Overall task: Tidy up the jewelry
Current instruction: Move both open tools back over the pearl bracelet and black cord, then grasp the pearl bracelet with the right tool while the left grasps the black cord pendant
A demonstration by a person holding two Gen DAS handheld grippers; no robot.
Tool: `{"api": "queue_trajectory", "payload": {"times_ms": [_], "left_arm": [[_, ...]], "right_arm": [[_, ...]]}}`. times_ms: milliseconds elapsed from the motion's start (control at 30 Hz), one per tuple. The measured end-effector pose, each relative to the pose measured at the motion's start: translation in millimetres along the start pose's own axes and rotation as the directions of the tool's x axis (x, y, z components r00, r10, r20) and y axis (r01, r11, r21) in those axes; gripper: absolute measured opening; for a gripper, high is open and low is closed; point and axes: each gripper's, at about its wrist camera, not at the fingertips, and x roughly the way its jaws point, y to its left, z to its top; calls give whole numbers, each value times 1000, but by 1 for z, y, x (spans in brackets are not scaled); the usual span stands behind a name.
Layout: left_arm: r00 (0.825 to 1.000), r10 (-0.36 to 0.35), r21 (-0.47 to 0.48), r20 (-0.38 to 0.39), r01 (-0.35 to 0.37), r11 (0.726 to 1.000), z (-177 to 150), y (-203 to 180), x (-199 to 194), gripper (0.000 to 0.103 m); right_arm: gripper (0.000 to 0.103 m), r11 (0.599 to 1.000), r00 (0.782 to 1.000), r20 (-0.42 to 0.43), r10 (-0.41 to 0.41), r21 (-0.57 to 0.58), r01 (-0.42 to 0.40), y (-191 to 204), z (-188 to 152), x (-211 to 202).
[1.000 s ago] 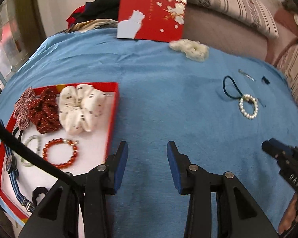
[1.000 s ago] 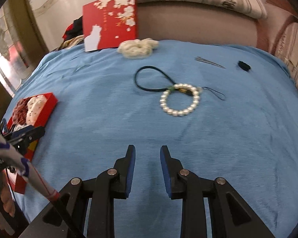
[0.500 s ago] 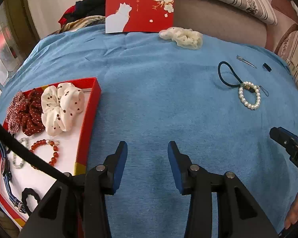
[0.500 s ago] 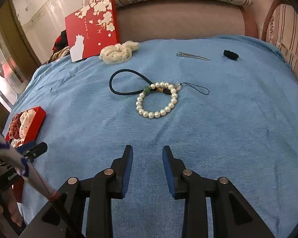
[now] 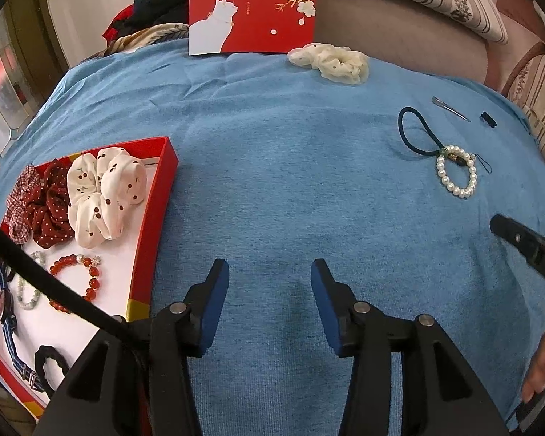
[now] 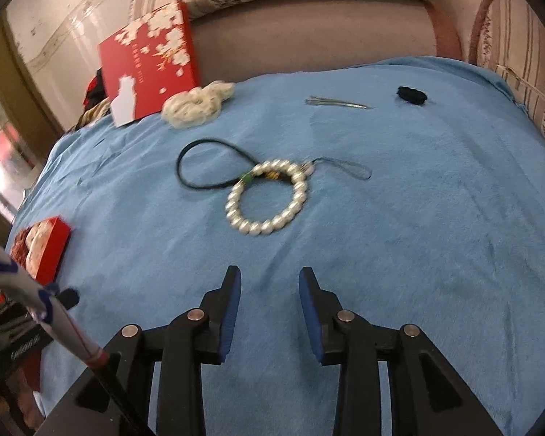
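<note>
The right gripper [image 6: 269,289] hovers with parted jaws, holding nothing, above the blue cloth [image 6: 399,236]; the left gripper [image 5: 269,283] is likewise spread and empty. Just ahead lies the white pearl bead bracelet [image 6: 267,198] with its dark cord loop [image 6: 200,167]. It looks light, limp and slippery; pinching across the bead strand seems safest. The red tray [image 5: 152,225] lies well apart, leftward.
</note>
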Motion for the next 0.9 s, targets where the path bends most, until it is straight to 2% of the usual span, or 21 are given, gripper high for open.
{"api": "queue_trajectory", "payload": {"times_ms": [200, 300, 433, 467, 500, 533, 600, 733, 833, 900], "left_arm": [[1000, -18, -3, -11, 18, 1000, 1, 0, 3, 46], [999, -30, -9, -15, 30, 1000, 2, -1, 5, 47], [999, -28, -7, -17, 28, 1000, 2, -1, 8, 47], [999, -27, -6, -18, 27, 1000, 2, -1, 9, 47], [999, -27, -7, -19, 27, 1000, 2, -1, 9, 47], [999, -30, -12, -21, 30, 999, 3, 0, 10, 47], [999, -39, -21, -21, 38, 999, 4, 1, 9, 47], [999, -43, -37, 0, 43, 998, 3, 4, 3, 47], [998, -55, -42, 14, 56, 998, 1, 5, -4, 47], [998, -61, -39, 28, 62, 997, 0, 4, -9, 47]], "right_arm": [[38, 998, 1000, -5, 7, 63, -6, -15, 22, 22], [38, 995, 999, -13, 35, 96, -34, -19, 30, 35], [38, 999, 1000, -3, -7, 50, 7, -10, 36, 49], [35, 999, 1000, -3, -16, 36, 16, -8, 37, 51], [17, 999, 1000, -5, -21, 25, 21, -7, 37, 51], [11, 1000, 1000, -17, -8, 17, 8, -7, 37, 52], [10, 998, 998, -46, 50, 31, -48, -6, 35, 50], [10, 996, 991, -99, 88, 33, -85, -6, 15, 30], [10, 998, 988, -145, 60, 13, -59, -9, -4, 11], [10, 999, 987, -161, 6, -38, -13, -10, -16, -4]]}}
